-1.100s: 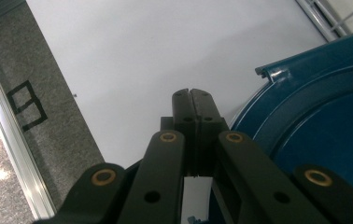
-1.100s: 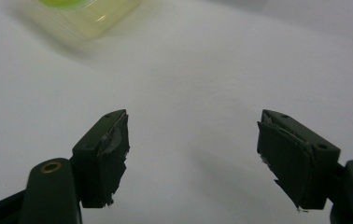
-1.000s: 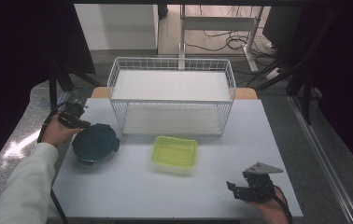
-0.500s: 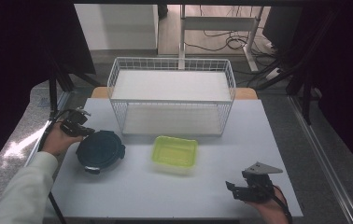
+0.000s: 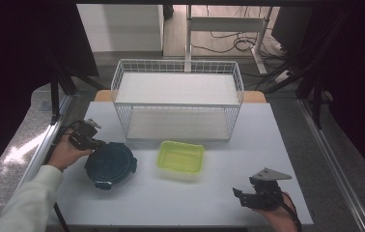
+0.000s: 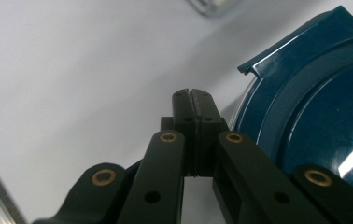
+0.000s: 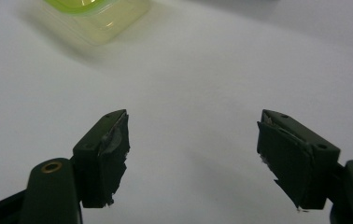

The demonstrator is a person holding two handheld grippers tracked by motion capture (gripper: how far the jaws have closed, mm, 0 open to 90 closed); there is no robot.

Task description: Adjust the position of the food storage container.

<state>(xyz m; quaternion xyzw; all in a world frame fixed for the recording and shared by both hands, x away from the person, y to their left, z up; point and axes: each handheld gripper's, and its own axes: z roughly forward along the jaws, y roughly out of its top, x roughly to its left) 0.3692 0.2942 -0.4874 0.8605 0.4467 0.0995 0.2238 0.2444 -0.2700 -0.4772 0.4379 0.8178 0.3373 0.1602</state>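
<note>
Closed left gripper — beside blue lid

Even, dim light overhead; dark surroundings. Glare on the blue lid; the green container looks blurred, perhaps defocused.

I'm seeing a white wire rack standing far on the table, a yellow-green container lying nearer.

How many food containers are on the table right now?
2. A round dark blue container sits at the table's left, beside the left gripper. A yellow-green rectangular container sits mid-table, in front of the wire rack. None appear hidden.
</note>
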